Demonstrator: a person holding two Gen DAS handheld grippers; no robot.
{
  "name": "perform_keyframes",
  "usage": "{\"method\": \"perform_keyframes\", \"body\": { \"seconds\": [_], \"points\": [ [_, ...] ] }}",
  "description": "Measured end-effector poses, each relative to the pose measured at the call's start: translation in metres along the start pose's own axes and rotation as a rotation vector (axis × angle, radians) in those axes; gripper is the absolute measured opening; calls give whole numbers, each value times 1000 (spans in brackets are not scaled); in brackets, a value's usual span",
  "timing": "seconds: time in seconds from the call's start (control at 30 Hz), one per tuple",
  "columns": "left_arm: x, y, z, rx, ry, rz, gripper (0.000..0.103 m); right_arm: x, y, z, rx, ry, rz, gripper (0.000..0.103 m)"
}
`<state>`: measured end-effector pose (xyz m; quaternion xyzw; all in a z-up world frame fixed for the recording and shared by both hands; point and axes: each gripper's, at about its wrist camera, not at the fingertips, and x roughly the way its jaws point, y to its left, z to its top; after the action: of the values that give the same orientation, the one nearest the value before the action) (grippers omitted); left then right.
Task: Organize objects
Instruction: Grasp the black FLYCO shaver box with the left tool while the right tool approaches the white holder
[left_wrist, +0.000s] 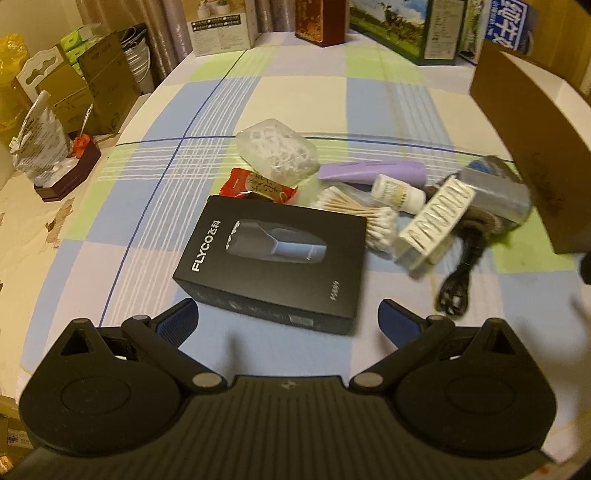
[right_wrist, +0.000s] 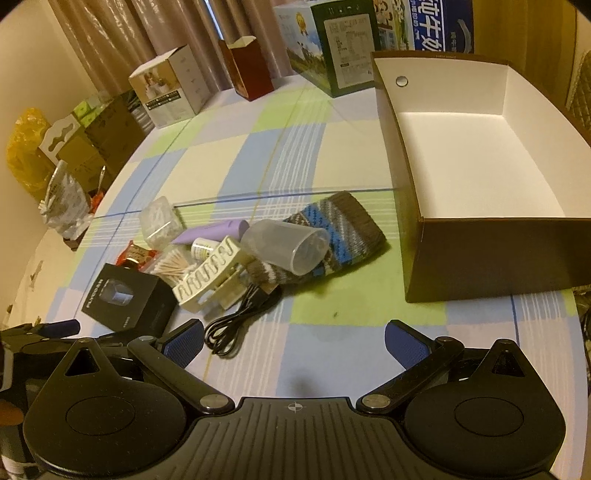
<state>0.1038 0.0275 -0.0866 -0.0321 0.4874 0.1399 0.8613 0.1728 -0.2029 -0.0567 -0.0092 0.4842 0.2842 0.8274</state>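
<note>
- The left gripper (left_wrist: 286, 317) hangs low over the checked tablecloth (right_wrist: 236, 155) with its blue-padded fingers spread wide and nothing between them.
- The black shaver box (left_wrist: 273, 258) lies flat directly ahead of that gripper, its near edge just past the fingertips. Its long axis runs away and slightly to the left, so the short near end faces the spread fingers.
- Behind the shaver box sit a red snack packet (left_wrist: 258, 186) and a clear bag of white rings (left_wrist: 277, 151); the packet is partly hidden by the box's far edge.
- To the right of it the heap continues: a bundle of cotton swabs (left_wrist: 362, 216), a small white bottle (left_wrist: 397, 192), a purple tube (left_wrist: 373, 171), a cream hair clip (right_wrist: 208, 273) and a coiled black cable (right_wrist: 236, 325).
- A clear plastic cup (right_wrist: 288, 245) lies on its side on top of a knitted pouch (right_wrist: 340, 225), mouth towards the right gripper.
- The right gripper (right_wrist: 293, 343) is likewise released and empty, over bare cloth, with the cable just ahead to its left.
- The open cardboard box (right_wrist: 491, 254), empty inside, stands at the far right, near the right gripper and well apart from the shaver box.
- I judge the left hand better placed for the shaver box, though it would have to carry it across the heap.
</note>
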Motion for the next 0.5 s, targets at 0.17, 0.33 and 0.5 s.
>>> {"method": "perform_keyframes", "body": {
  "seconds": [0.17,0.33,0.5],
  "points": [
    [16,5,-1,-16,15,38,102,7,-6,5,9,16,-10,101],
    [18,32,-14,-82,44,92,102,13,-10,8,18,30,-15,101],
    [24,83,-30,-181,102,212,102,19,-12,9,19,42,-18,101]
  ]
}}
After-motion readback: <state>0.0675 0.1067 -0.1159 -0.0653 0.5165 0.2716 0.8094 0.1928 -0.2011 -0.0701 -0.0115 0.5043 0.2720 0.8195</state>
